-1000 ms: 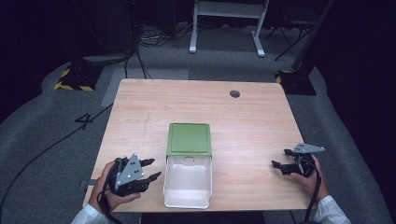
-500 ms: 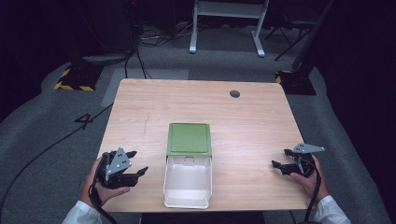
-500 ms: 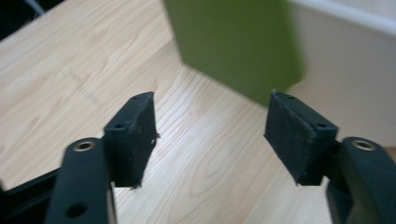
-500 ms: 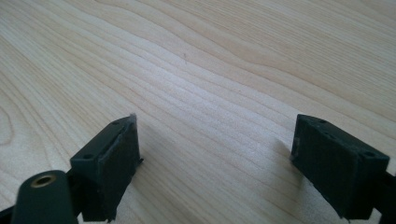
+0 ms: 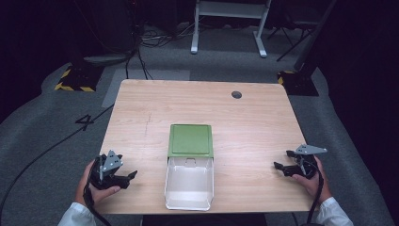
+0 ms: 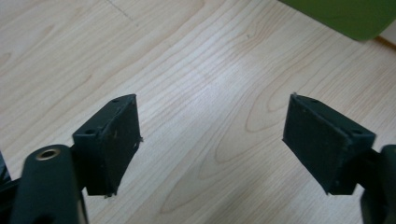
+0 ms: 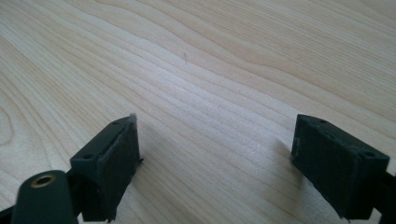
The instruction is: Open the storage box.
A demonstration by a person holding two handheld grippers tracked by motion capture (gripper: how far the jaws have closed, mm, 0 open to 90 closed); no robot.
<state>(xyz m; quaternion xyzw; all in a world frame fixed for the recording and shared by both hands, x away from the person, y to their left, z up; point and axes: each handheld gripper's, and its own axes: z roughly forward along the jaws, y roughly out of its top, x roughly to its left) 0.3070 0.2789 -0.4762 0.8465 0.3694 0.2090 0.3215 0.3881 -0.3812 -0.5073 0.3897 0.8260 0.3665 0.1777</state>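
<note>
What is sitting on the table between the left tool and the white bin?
Nothing visible. Bare wood lies between the left tool and the white bin. The green lid lies flat against the bin's far edge, off that path. The tool's jaws are open and empty.

High view: fixed above the near edge, facing forward and down toward 12 o'clock, far enough to take in the whole bench (image 5: 155, 110) and floor beyond. Left gripper view: riding the left hand-held gripper (image 6: 210, 144), very close over the woodgrain, facing the green lid (image 6: 345, 14) at 1 o'clock. Right gripper view: riding the right hand-held gripper (image 7: 215, 161), equally close and low. Shared by all three: the bench top.
</note>
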